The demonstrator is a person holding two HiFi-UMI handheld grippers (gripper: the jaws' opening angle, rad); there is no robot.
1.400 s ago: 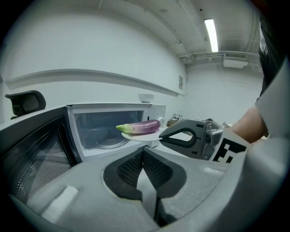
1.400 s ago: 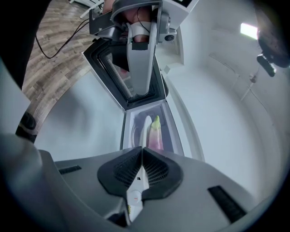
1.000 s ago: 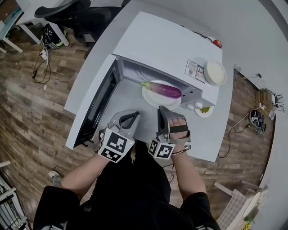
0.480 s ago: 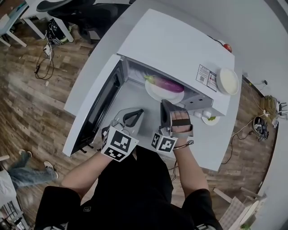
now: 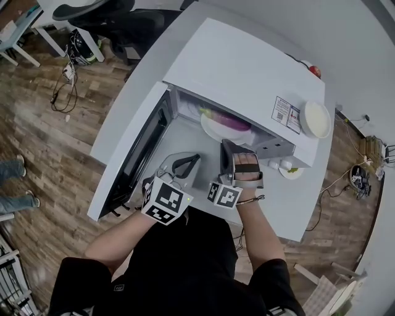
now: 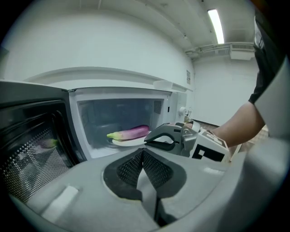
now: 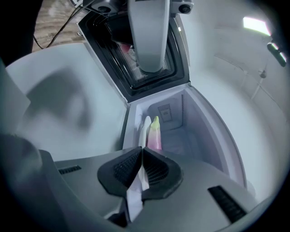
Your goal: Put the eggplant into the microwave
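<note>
A purple eggplant (image 5: 229, 119) with a green stem lies on a white plate (image 5: 213, 131) inside the open white microwave (image 5: 247, 68); its top hides part of both. My right gripper (image 5: 226, 143) is at the oven's mouth, shut on the plate's near rim. The right gripper view shows the plate (image 7: 145, 129) edge-on running between the closed pads, with the eggplant (image 7: 155, 133) just past them. My left gripper (image 5: 195, 158) hovers shut and empty in front of the opening, left of the right one. From it I see the eggplant (image 6: 131, 132) and the right gripper (image 6: 147, 140) at the plate (image 6: 126, 142).
The microwave door (image 5: 139, 148) hangs open to the left, close to my left hand. A white bowl (image 5: 316, 118) sits on the microwave's top, right end. A small dish (image 5: 290, 170) with something green stands on the table to the right. An office chair (image 5: 111, 18) is behind.
The right gripper has carried the plate and eggplant deeper into the microwave and lower. The left gripper has drifted slightly toward the opening.
</note>
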